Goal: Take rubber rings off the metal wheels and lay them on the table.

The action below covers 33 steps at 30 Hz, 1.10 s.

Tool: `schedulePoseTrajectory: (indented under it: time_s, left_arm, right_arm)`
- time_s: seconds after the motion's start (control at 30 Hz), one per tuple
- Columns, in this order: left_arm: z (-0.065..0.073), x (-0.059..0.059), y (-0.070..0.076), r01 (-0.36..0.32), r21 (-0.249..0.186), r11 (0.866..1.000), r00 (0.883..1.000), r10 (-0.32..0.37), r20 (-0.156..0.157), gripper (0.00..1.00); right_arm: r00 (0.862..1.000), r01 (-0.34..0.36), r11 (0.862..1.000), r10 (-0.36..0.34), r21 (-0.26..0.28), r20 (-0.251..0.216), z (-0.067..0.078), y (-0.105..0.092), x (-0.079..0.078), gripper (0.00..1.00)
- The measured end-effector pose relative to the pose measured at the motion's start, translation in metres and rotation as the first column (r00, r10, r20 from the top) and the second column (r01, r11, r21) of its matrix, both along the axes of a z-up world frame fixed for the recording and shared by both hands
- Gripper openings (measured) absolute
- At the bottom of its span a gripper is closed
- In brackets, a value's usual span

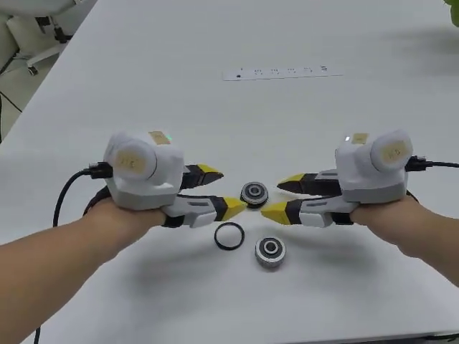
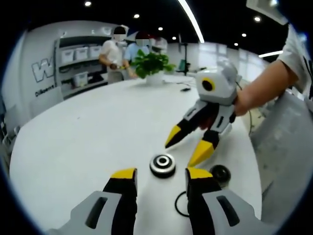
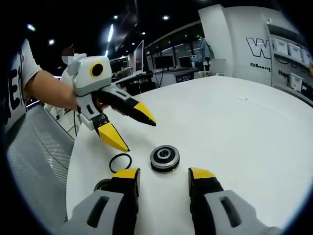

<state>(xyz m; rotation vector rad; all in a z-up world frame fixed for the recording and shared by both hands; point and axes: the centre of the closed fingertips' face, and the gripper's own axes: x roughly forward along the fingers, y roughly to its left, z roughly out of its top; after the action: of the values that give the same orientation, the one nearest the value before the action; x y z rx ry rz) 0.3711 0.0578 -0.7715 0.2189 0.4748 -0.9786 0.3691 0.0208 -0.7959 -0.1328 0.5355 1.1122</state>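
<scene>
Head view, tally: one rubber ring point(image 1: 229, 236) lies loose on the table point(image 1: 301, 129); you look to be one off, one to go.
Room: a dark-ceilinged hall with strip lights. The left gripper view takes in shelving point(image 2: 78, 63), a potted plant point(image 2: 151, 63) and people point(image 2: 115, 54) at the table's far end; the right gripper view takes in monitors point(image 3: 164, 61).
Table: white, wide and matt, with a pale marked strip point(image 1: 283, 72) set well beyond your work.
Left gripper point(image 1: 231, 189): jaws spread, holding nothing, tips just beside the far wheel point(image 1: 254, 193).
Right gripper point(image 1: 272, 198): jaws spread, holding nothing, tips just beside that wheel from the opposite side.
Far wheel: sits between your two pairs of tips. A dark band circles its rim, so its ring is judged still on and is your remaining job.
Near wheel point(image 1: 270, 250): closest to you, with a bright metal rim; judged already stripped, though it is small in view.
Rubber ring: flat on the table, just beside the near wheel, apart from both grippers.
</scene>
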Motion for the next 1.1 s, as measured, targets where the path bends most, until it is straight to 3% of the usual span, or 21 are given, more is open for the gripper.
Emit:
schedulePoseTrajectory:
  time_s: [0.37,0.8,1.1]
  left_arm:
    - [-0.009,0.004,-0.014,0.003,0.002,1.000,1.000,-0.003,-0.026,0.34]
    - [-0.016,0.007,-0.023,0.020,0.014,1.000,0.999,-0.019,-0.049,0.25]
    - [-0.019,0.009,-0.026,0.045,0.049,0.998,0.999,-0.043,-0.028,0.19]
  right_arm:
    - [0.999,0.031,0.999,-0.031,0.028,-0.009,-0.004,0.002,0.008,0.33]
    - [0.999,0.023,0.999,-0.022,0.037,-0.024,-0.008,0.004,0.003,0.32]
    - [1.000,0.014,0.999,-0.013,0.033,-0.021,-0.009,0.006,0.001,0.32]
